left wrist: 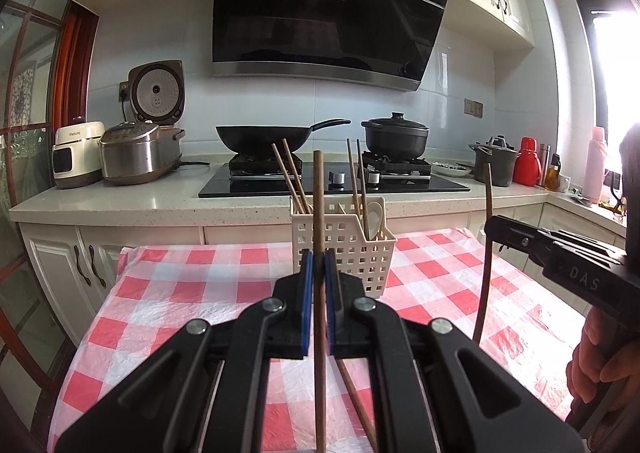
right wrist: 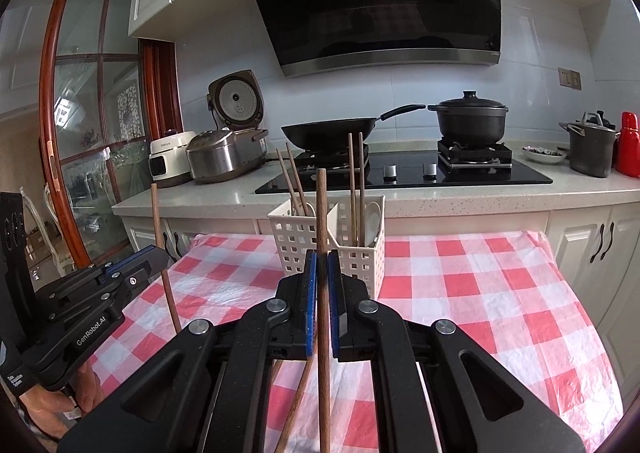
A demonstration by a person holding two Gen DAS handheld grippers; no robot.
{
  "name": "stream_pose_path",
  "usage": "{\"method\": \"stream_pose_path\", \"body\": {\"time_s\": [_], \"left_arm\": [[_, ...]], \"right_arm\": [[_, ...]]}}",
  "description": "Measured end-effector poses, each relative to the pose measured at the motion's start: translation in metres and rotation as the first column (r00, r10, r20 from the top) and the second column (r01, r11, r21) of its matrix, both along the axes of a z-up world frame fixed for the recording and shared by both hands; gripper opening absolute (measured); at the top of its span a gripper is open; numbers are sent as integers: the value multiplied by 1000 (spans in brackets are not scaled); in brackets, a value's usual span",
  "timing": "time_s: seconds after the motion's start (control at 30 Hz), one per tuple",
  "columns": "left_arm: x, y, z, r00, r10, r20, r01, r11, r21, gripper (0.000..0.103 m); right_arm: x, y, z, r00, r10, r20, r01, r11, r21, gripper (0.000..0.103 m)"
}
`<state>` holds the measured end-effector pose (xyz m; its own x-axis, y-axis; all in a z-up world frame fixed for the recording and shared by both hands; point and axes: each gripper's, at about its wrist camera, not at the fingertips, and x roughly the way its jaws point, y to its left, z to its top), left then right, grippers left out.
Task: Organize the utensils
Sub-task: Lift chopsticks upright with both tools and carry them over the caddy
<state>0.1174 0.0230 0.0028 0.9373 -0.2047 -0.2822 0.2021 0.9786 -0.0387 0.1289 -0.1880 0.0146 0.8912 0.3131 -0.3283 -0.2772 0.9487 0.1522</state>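
A white perforated utensil basket stands at the far end of the checked table, holding several chopsticks and a white spoon. My left gripper is shut on a brown chopstick, held upright just in front of the basket. My right gripper is shut on a second brown chopstick, also upright before the basket. Each gripper shows in the other's view: the right gripper at the right, the left gripper at the left. Another chopstick lies on the cloth below.
The red-and-white checked cloth covers the table. Behind it runs a counter with rice cookers, a hob carrying a wok and a black pot, and a red flask. A person's hand grips the right tool.
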Motion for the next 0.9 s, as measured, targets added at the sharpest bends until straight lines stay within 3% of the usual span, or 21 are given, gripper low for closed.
{"method": "stream_pose_path", "body": {"time_s": [0.9], "left_arm": [[7,6,17,999,7,47,-6,1000,-11,6]], "right_arm": [[4,4,9,998,-9,59,10,1000,-21,5]]}}
